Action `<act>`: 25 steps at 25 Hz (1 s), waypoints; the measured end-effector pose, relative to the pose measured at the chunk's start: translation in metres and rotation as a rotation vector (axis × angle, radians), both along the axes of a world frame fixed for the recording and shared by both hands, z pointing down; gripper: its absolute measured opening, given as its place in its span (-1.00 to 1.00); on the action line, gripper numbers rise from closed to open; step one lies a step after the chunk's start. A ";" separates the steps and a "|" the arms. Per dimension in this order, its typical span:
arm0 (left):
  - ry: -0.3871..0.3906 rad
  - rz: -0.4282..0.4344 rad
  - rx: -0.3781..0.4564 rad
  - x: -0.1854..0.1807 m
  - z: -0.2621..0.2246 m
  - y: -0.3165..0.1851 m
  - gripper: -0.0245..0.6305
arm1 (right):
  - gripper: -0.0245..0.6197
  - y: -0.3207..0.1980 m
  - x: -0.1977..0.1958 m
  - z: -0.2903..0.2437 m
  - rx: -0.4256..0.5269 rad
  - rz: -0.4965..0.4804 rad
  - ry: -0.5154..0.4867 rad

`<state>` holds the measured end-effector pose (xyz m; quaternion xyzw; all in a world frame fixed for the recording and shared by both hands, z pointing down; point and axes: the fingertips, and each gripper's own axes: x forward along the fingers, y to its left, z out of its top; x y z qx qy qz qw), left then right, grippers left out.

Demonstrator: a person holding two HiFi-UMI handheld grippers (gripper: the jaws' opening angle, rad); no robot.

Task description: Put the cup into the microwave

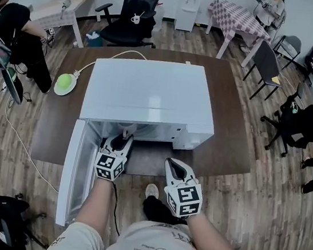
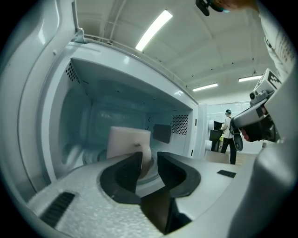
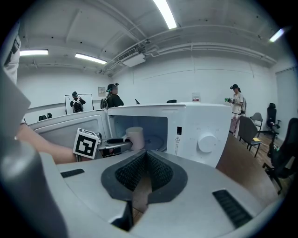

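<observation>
The white microwave [image 1: 149, 94] stands on a brown table with its door [image 1: 72, 167] swung open to the left. A pale cup [image 2: 128, 142] stands upright inside the cavity on the turntable; it also shows in the right gripper view [image 3: 135, 138]. My left gripper [image 2: 149, 160] reaches into the cavity mouth, jaws apart, with the cup's handle [image 2: 146, 157] in the gap and not pinched. From above, the left gripper [image 1: 121, 139] sits at the opening. My right gripper [image 3: 146, 155] is shut and empty, held back in front of the microwave [image 1: 173, 163].
The microwave's control panel with a round knob [image 3: 206, 142] is right of the cavity. A green round object [image 1: 64, 84] on a white cord lies at the table's left side. Office chairs [image 1: 131, 14] and seated and standing people ring the table [image 1: 230, 132].
</observation>
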<state>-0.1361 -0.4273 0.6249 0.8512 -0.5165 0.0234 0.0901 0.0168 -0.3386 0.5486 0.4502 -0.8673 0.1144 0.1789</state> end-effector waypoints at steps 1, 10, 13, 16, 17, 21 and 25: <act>0.001 0.001 0.002 0.000 0.000 -0.001 -0.58 | -0.87 -0.001 0.001 0.001 -0.002 0.001 0.003; -0.030 0.079 0.010 0.035 -0.001 -0.007 -0.58 | -0.87 -0.008 0.004 0.006 -0.009 0.002 0.008; -0.044 0.110 0.013 0.047 0.000 -0.011 -0.58 | -0.87 -0.010 0.006 0.007 -0.011 0.007 0.010; -0.041 0.122 0.009 0.050 0.000 -0.015 -0.58 | -0.87 -0.010 0.008 0.008 -0.016 0.015 0.014; -0.042 0.127 0.008 0.051 -0.001 -0.017 -0.58 | -0.87 -0.010 0.009 0.008 -0.017 0.018 0.015; -0.052 0.139 0.009 0.062 -0.002 -0.025 -0.58 | -0.87 -0.009 0.009 0.008 -0.019 0.023 0.019; -0.085 0.104 0.005 0.063 -0.002 -0.029 -0.58 | -0.87 -0.009 0.008 0.005 -0.009 0.019 0.021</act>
